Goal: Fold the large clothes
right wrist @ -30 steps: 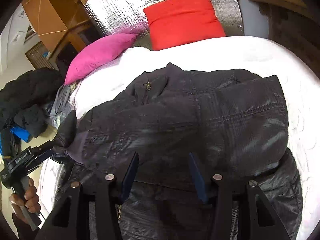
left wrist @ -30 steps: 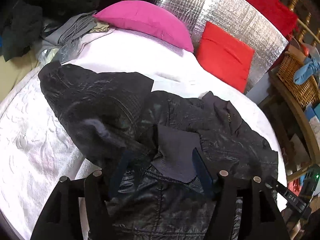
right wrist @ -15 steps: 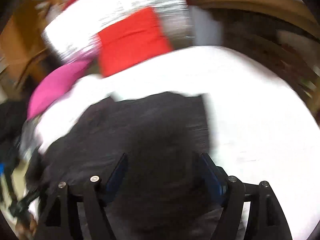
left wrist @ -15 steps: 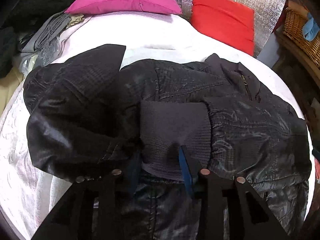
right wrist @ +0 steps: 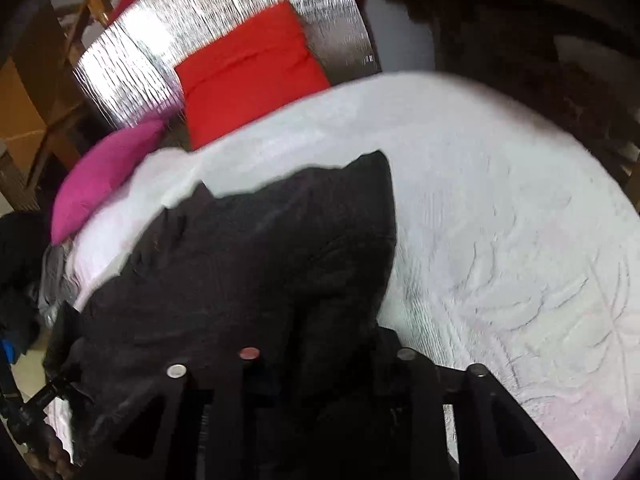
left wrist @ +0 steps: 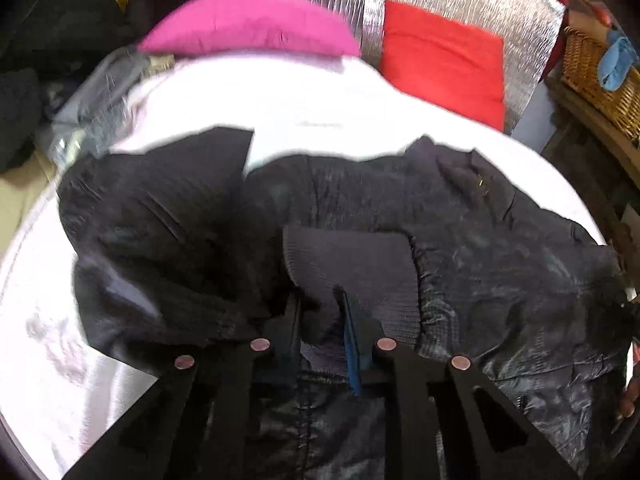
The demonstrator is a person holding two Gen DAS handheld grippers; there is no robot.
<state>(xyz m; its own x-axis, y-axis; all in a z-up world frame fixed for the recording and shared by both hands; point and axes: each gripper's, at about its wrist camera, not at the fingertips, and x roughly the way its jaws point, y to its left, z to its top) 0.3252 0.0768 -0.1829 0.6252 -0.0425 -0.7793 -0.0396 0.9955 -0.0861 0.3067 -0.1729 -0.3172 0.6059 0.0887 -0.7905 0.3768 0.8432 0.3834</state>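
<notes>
Black jacket – no legible label, white bedspread

Both views are bent by the fisheye lens, and straight edges are curved toward dark, vignetted corners. The white bedspread is blown out to near-pure white in the left wrist view, so that its quilted pattern is lost there (it is better kept in the right wrist view). Strong glare is thrown off the silver foil panel. Motion blur is seen across both pictures, most along the outline of the black jacket, whose folds are swallowed in shadow. The pink pillow is smeared and soft-edged.
</notes>
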